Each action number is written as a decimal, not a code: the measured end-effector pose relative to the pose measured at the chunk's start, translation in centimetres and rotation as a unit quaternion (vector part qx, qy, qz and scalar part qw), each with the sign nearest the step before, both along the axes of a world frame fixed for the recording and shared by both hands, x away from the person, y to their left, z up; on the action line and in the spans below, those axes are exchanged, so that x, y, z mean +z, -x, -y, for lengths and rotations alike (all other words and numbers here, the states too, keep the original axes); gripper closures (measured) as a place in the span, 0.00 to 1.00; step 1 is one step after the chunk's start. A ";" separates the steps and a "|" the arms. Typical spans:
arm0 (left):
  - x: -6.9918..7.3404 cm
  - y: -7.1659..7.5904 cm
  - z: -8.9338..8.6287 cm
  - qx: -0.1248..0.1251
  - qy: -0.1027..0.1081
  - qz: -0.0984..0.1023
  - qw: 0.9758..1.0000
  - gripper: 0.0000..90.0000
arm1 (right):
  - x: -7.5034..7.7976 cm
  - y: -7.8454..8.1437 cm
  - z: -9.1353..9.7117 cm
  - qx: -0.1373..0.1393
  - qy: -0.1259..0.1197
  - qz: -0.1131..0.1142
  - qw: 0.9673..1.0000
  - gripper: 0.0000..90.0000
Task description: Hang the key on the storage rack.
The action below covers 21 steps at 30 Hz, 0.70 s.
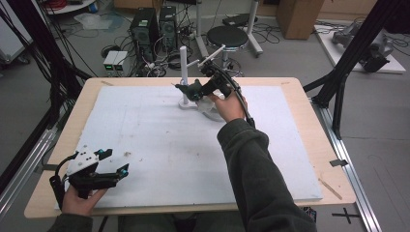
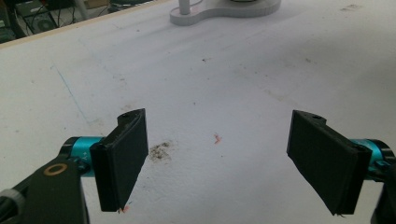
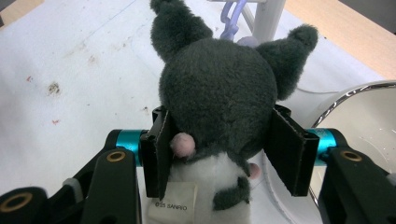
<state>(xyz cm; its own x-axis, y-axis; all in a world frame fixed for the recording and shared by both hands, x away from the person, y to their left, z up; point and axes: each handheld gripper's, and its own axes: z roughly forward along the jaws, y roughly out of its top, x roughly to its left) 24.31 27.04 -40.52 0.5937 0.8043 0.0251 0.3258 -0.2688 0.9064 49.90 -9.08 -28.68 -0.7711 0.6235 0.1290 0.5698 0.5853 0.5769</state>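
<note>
Fuzzy grey plush toy (image 3: 219,88) squeezed btwn right claw (image 3: 224,154) pads.

- Counter (image 1: 309,104): pale wood, topped by a stained white foam sheet (image 1: 145,140).
- Round black stool (image 1: 227,36): on the floor just beyond the counter's far edge.
- Two black computer towers (image 1: 154,26): left of the stool, amid tangled cables.
- Cardboard box (image 1: 300,17): far right.
- Black frame strut (image 1: 353,53): slanting at right.
</note>
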 end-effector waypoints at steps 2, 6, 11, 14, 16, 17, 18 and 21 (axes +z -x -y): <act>0.0 0.0 0.0 0.000 0.001 -0.001 1.000 0.23 | -0.1 0.0 0.0 -0.001 0.004 -0.004 1.000 0.49; 0.0 0.0 0.1 -0.001 -0.001 -0.002 1.000 0.23 | -0.3 -0.1 -0.1 -0.001 0.006 -0.008 1.000 0.49; 0.0 0.0 0.1 -0.002 -0.001 -0.002 1.000 0.23 | -0.5 -0.1 -0.2 -0.001 0.013 -0.008 1.000 0.48; 0.0 0.0 0.1 -0.003 -0.002 -0.001 1.000 0.23 | -0.6 -0.1 -0.2 -0.002 0.014 -0.009 1.000 0.48; 0.0 0.0 0.1 -0.003 -0.003 0.000 1.000 0.23 | -0.6 -0.1 -0.3 -0.004 0.014 -0.011 1.000 0.48; 0.0 0.0 0.0 -0.003 -0.003 0.000 1.000 0.23 | -0.7 -0.2 -0.3 -0.004 0.015 -0.012 1.000 0.48; 0.0 0.0 0.0 -0.003 -0.003 -0.001 1.000 0.23 | -0.7 -0.2 -0.4 -0.004 0.015 -0.012 1.000 0.48; 0.0 0.0 0.0 -0.001 0.000 -0.001 1.000 0.23 | -1.3 0.0 -0.1 -0.007 0.007 0.002 1.000 0.47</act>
